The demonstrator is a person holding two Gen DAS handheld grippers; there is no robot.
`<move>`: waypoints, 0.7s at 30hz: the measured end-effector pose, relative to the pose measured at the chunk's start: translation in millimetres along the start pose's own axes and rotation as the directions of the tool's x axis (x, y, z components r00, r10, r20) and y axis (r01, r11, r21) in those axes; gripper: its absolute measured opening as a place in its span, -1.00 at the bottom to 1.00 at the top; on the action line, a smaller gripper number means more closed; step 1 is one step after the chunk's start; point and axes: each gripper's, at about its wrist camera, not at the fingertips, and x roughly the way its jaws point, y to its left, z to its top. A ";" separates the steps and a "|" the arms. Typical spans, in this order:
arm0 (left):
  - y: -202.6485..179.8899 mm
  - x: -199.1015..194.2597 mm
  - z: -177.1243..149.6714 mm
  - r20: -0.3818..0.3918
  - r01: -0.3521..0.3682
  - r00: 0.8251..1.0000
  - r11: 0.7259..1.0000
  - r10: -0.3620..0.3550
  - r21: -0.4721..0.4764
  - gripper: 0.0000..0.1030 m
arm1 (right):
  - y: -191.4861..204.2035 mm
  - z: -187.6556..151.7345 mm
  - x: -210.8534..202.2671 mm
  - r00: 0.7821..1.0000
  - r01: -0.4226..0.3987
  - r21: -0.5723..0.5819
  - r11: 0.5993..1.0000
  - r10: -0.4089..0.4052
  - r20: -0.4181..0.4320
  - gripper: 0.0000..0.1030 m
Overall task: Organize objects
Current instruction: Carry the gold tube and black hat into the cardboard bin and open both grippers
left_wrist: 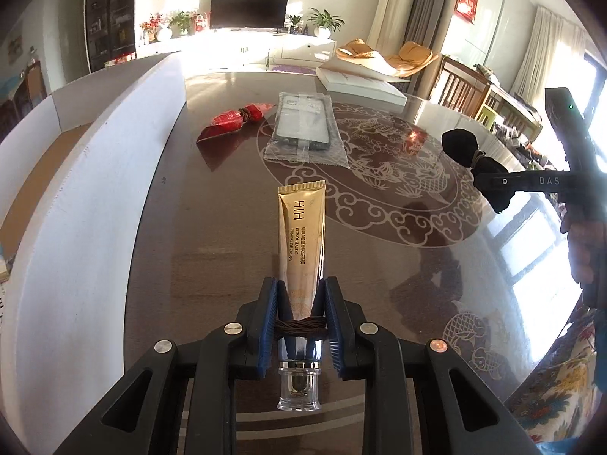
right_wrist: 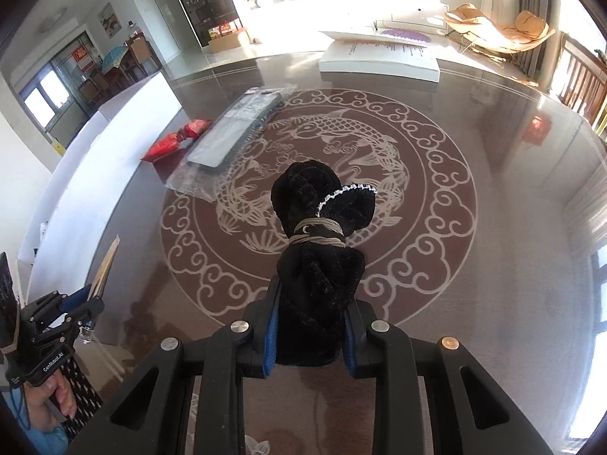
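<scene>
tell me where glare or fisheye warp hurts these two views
Left wrist view: sunlight washes out the table on the right, and the white box wall bows; the gold tube stays sharp. Right wrist view: windows blow out up top, the table rim curves, and the black cloth bundle loses detail.

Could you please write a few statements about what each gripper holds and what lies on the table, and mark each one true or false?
1. The left gripper is shut on a gold cream tube. True.
2. The right gripper is open with nothing in it. False: it is shut on a black cloth bundle tied with cord.
3. A phone case in a clear bag lies on the table. True.
4. The red wrapped item lies to the right of the bagged phone case. False: it lies to its left, towards the white box.
5. A flat white box sits at the table's far side. True.
</scene>
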 end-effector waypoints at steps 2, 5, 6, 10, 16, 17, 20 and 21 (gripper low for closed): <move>10.5 -26.6 5.2 0.059 0.030 0.998 0.998 -0.027 -0.051 -0.53 | 22.8 11.0 -14.5 0.998 -0.045 -0.021 0.999 0.045 0.032 -0.47; 33.9 -72.9 17.7 0.155 0.048 0.987 0.993 -0.030 -0.108 -0.52 | 74.5 31.9 -32.2 0.988 -0.127 -0.076 0.989 0.133 0.077 -0.47; 45.3 -87.3 22.5 0.181 0.044 0.983 0.991 -0.020 -0.126 -0.52 | 96.1 39.2 -36.2 0.982 -0.159 -0.101 0.982 0.168 0.086 -0.47; 107.2 -126.1 35.4 0.216 -0.059 0.971 0.976 0.104 -0.207 -0.53 | 200.5 62.2 -32.9 0.945 -0.298 -0.216 0.930 0.320 0.072 -0.47; 208.3 -125.8 18.0 0.086 -0.232 0.957 0.909 0.277 -0.346 -0.53 | 350.3 58.9 7.5 0.905 -0.403 -0.374 0.835 0.425 -0.028 -0.47; 220.2 -121.8 14.0 0.059 -0.250 0.956 0.900 0.289 -0.357 -0.53 | 368.3 55.7 18.5 0.906 -0.404 -0.393 0.826 0.420 -0.048 -0.45; 246.4 -106.3 2.8 -0.048 -0.320 0.944 0.867 0.327 -0.381 -0.42 | 408.1 43.6 54.7 0.918 -0.391 -0.437 0.810 0.377 -0.121 -0.04; 252.4 -102.4 -1.1 -0.077 -0.342 0.937 0.855 0.340 -0.390 -0.31 | 413.9 39.4 64.2 0.922 -0.385 -0.441 0.810 0.362 -0.140 0.04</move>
